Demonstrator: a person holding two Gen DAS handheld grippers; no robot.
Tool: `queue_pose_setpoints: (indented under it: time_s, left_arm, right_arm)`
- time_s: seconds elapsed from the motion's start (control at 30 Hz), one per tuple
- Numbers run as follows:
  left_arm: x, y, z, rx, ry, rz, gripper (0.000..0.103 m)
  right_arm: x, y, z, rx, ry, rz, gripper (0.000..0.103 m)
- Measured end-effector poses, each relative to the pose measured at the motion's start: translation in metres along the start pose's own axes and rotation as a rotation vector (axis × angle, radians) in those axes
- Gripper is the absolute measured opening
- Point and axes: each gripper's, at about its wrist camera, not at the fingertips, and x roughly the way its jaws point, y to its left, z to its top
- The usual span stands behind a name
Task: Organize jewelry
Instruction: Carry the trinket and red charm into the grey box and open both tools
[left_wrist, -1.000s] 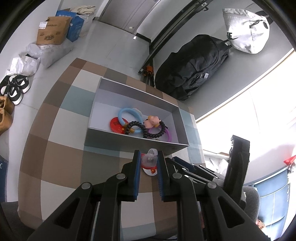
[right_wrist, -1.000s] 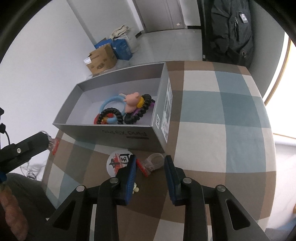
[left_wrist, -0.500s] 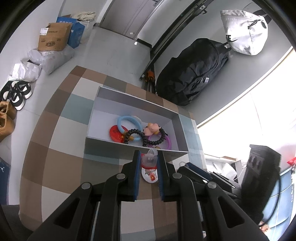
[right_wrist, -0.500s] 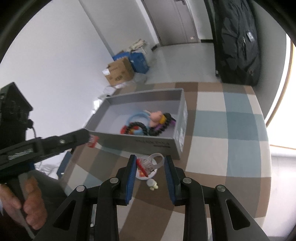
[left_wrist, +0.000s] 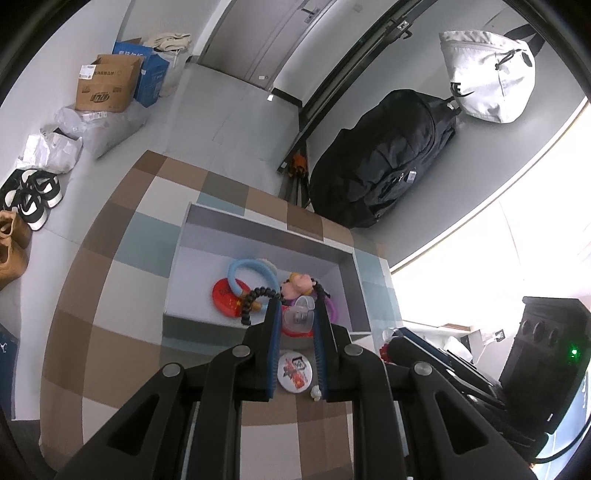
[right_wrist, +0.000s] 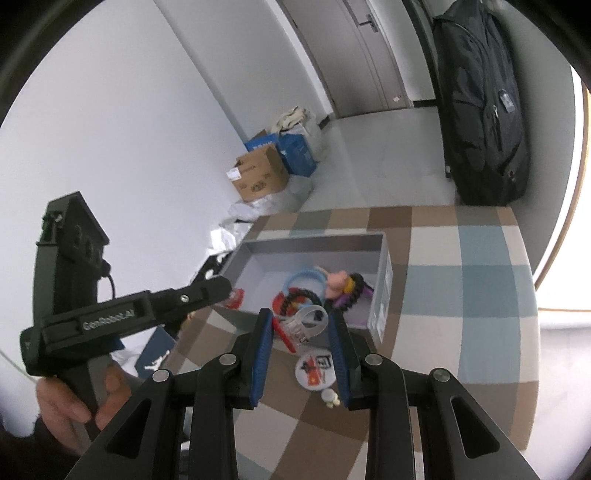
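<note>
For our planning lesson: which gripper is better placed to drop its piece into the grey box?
Likely left: the left gripper holds its clear piece over the near wall of the grey box; the right gripper hangs short, above the tablecloth.

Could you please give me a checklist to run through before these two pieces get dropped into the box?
1. Left gripper jaws shut on its clear and red piece: ok.
2. Right gripper jaws shut on the clear ring piece: ok.
3. Bare floor free in the box, on its left side: ok.
4. Each piece fully past the box's near wall: cannot tell.
5. The two grippers apart from each other: ok.
6. Table cleared: not ok, the round badge and the small white piece lie on it.
</note>
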Motion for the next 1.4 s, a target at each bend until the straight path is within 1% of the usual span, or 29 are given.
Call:
queue_pose_setpoints:
  time_s: [0.23,0.53,0.9,1.23,1.4]
  left_arm:
    - [0.01,-0.002,0.01,-0.017,0.007,-0.007,0.012]
    - [0.025,0.002,0.023,-0.037,0.033,-0.005,0.012]
    - [0.044,0.007,0.028,-0.058,0.091,-0.011,0.012]
    - [0.053,0.008,0.029,-0.064,0.114,-0.005,0.012]
    - [0.053,0.005,0.028,-0.048,0.113,0.005,0.012]
  right_arm:
    - [0.007,-0.001,0.018,0.02,-0.016,0.022,0.029]
    - [0.031,-0.012,0.032,0.053,0.019,0.009,0.029]
    - [0.055,-0.029,0.039,0.116,0.068,0.003,0.029]
    - [0.061,-0.031,0.038,0.125,0.087,0.002,0.029]
    - [0.062,-0.033,0.038,0.134,0.089,0.014,0.029]
